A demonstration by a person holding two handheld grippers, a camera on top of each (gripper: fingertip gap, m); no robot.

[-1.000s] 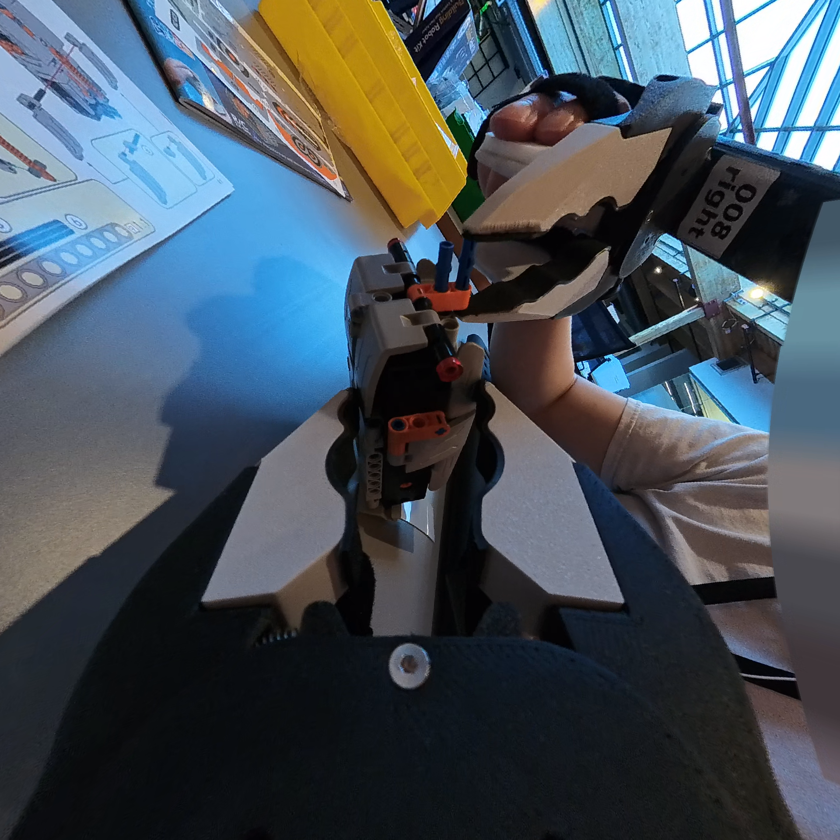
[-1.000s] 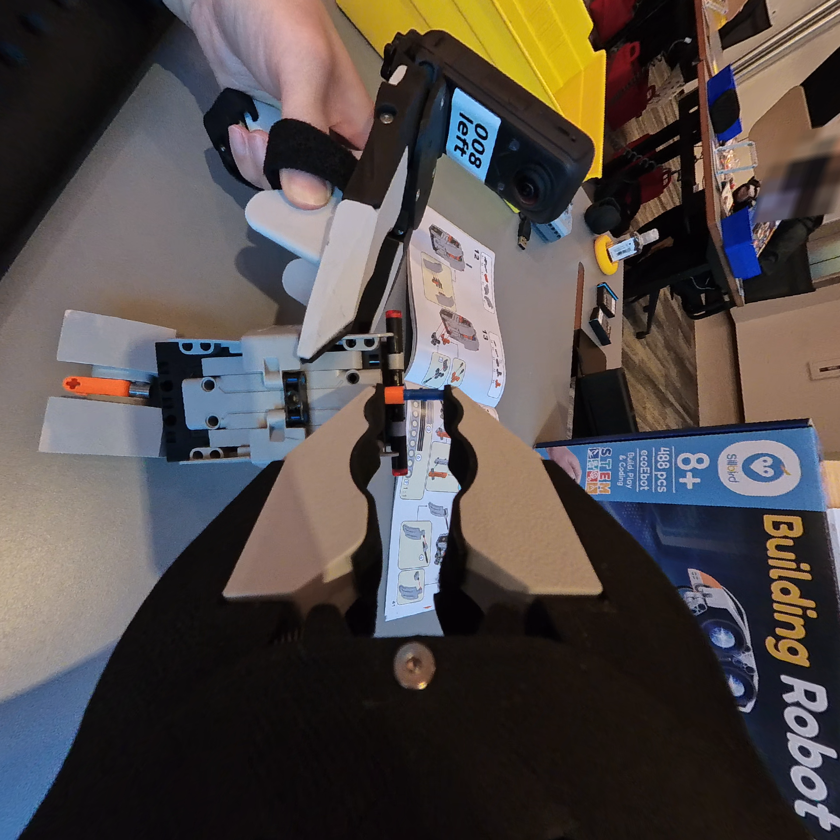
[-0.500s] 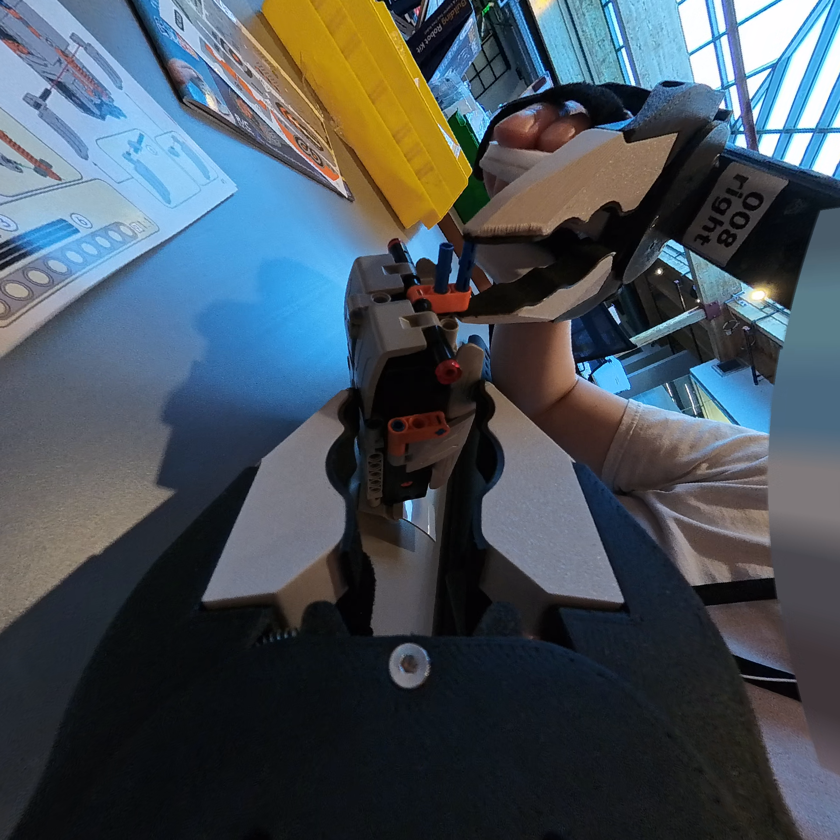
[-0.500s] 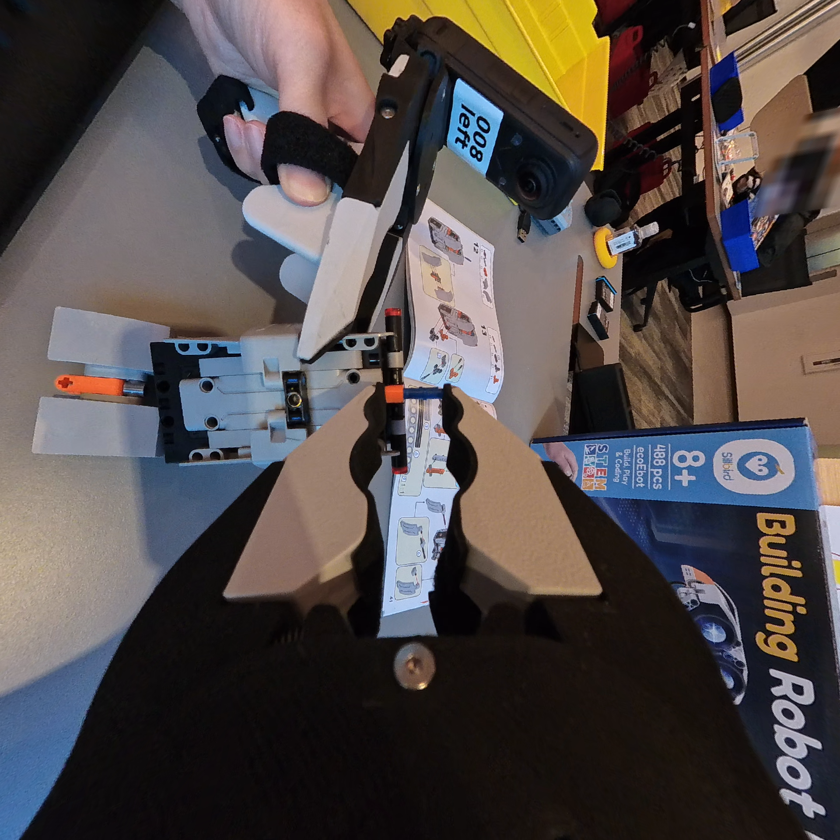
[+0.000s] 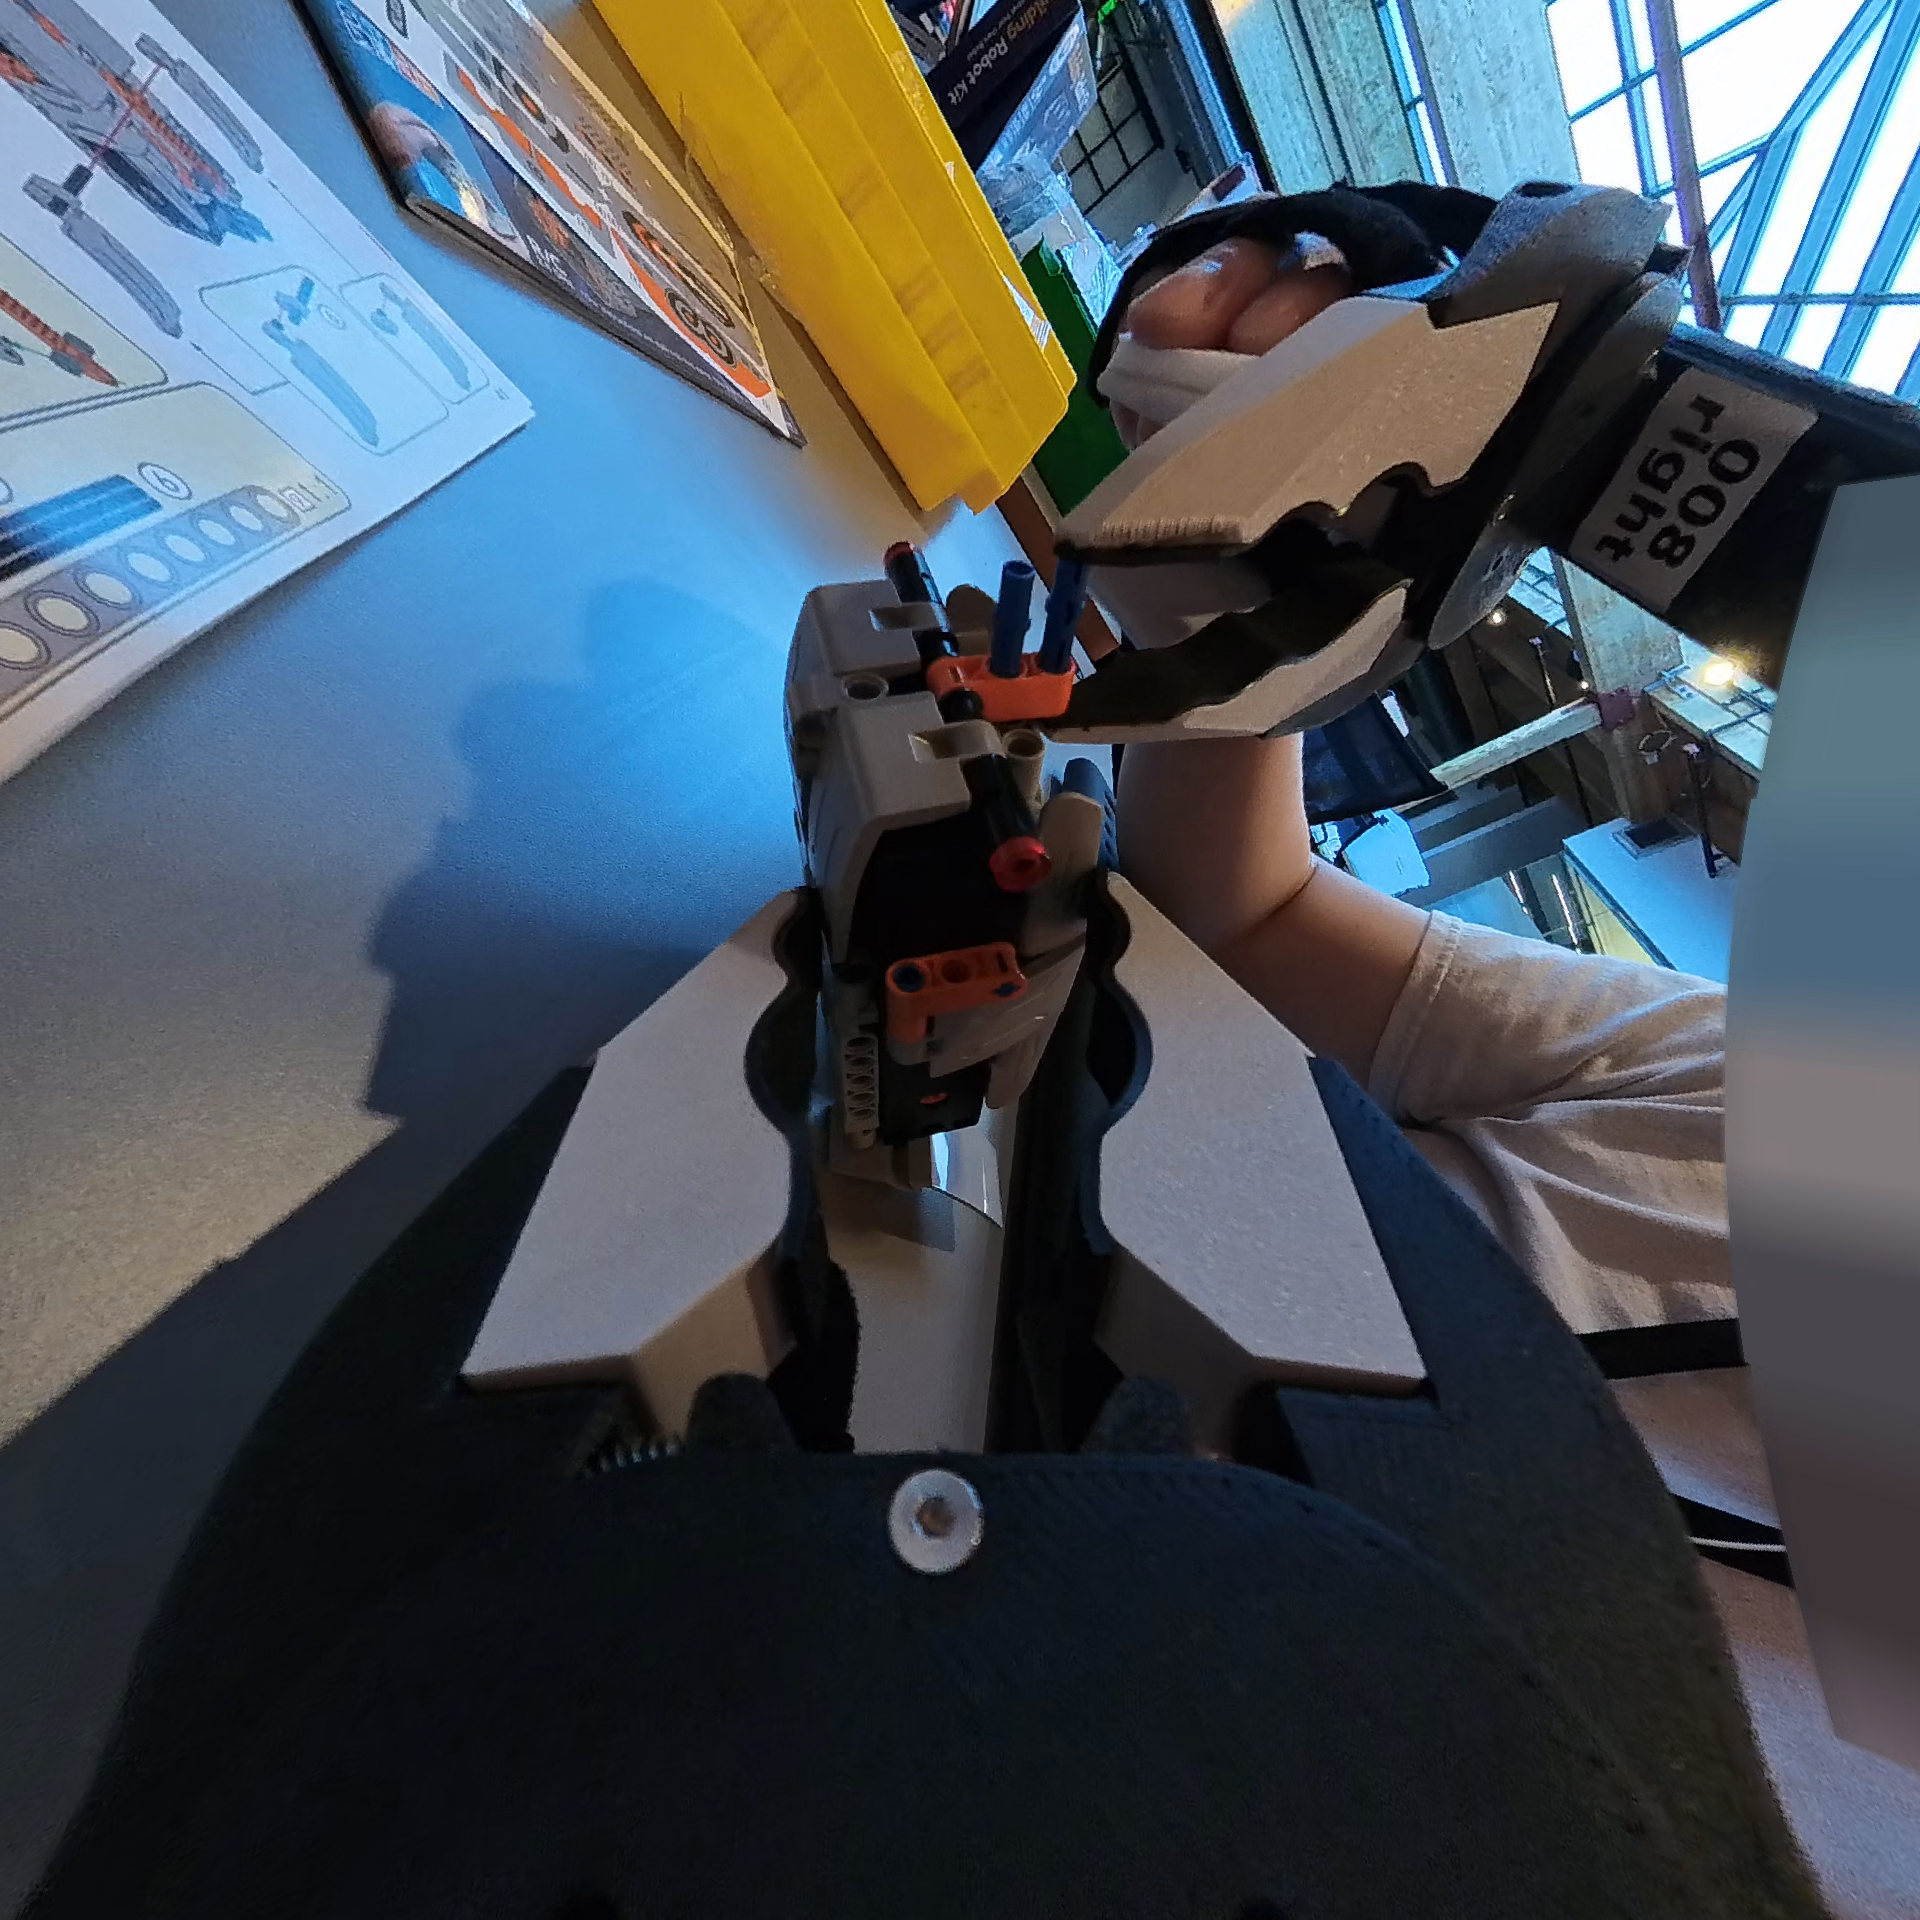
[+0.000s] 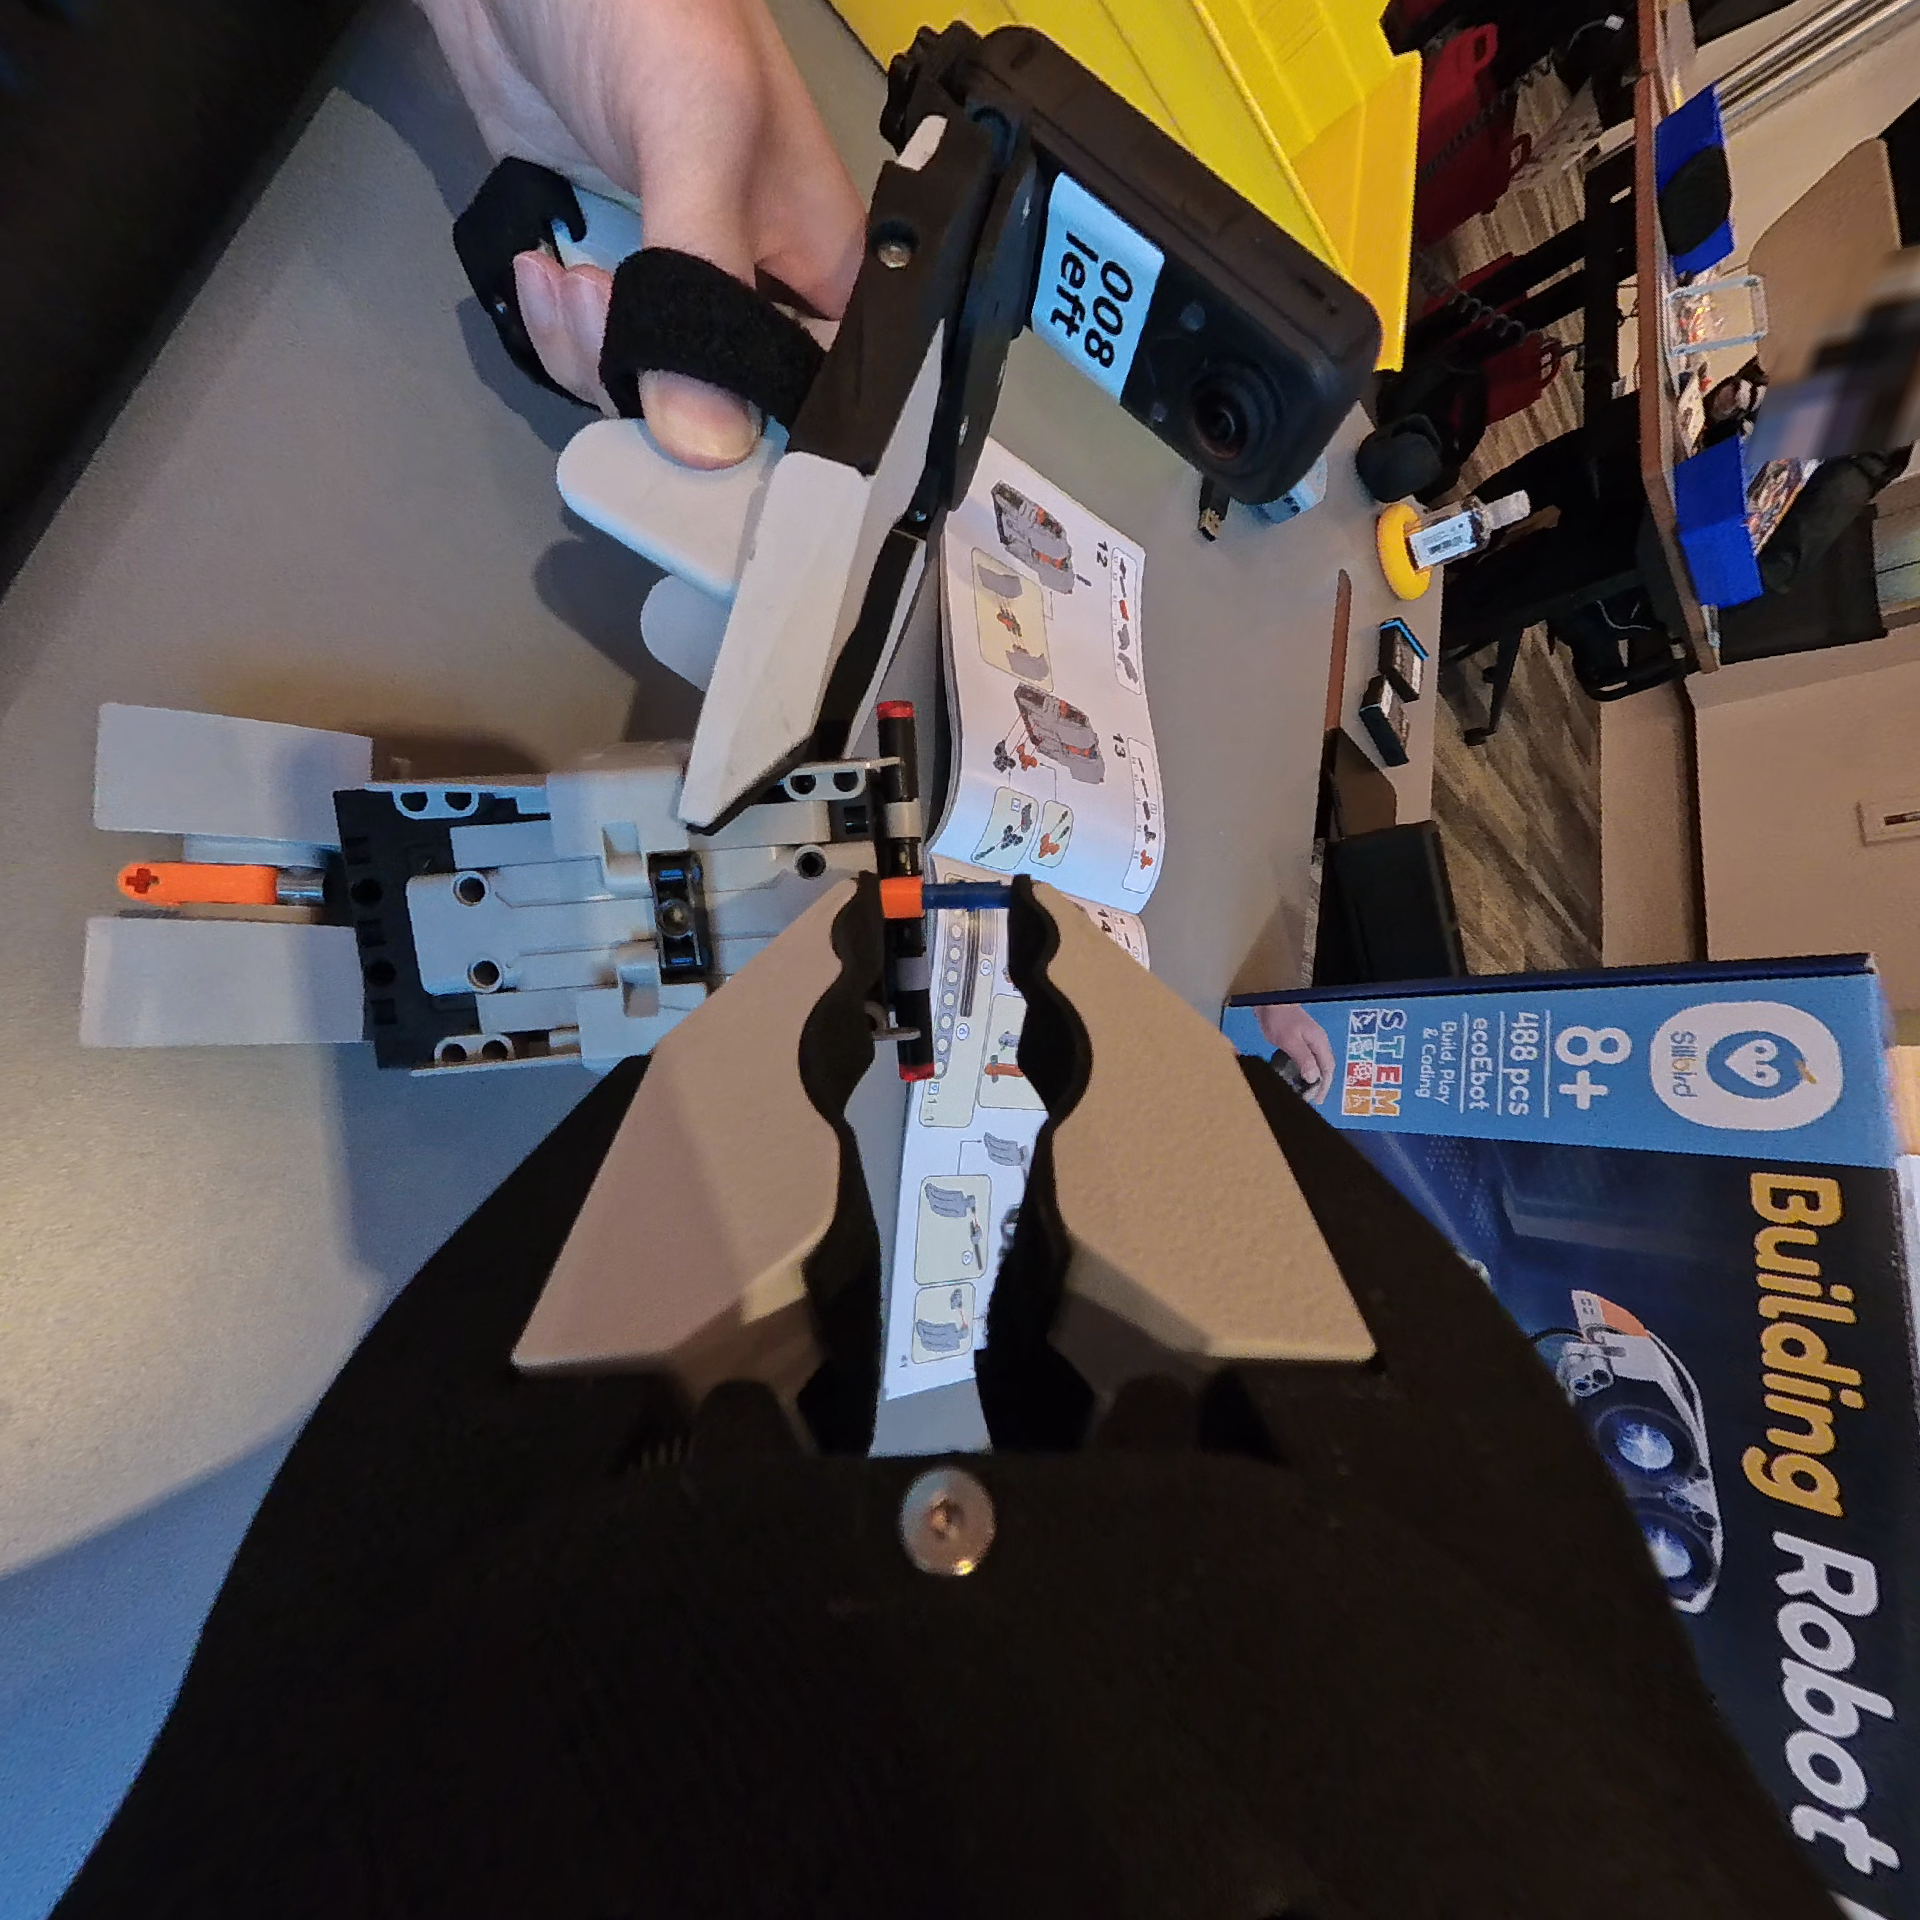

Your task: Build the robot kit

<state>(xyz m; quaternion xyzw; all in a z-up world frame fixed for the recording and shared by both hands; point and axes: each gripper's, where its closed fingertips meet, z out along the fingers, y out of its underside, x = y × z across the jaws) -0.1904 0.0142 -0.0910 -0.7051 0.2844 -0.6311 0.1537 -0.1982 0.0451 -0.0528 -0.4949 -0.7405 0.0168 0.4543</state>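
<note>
A grey and black brick assembly (image 5: 883,748) lies on its side on the grey table, also in the right wrist view (image 6: 540,914). My left gripper (image 5: 951,925) is shut on its near end. The left gripper also shows in the right wrist view (image 6: 779,675), from above. A black axle with red ends (image 6: 896,810) crosses the assembly's far end. My right gripper (image 6: 940,894) is shut on a small orange connector (image 6: 899,899) with two blue pins (image 5: 1013,613), pressed against that axle end. The right gripper also shows in the left wrist view (image 5: 1060,634).
An open instruction booklet (image 6: 1049,727) lies beyond the assembly, also in the left wrist view (image 5: 156,364). A blue kit box (image 6: 1558,1195) lies to the right. A yellow bin (image 5: 862,239) stands at the table's far side. A person's hands hold both grippers. There is about 5 cm between the tips of the two grippers.
Hardly anything. Both grippers keep their grips, and the right gripper has shifted very slightly at the axle end of the assembly.
</note>
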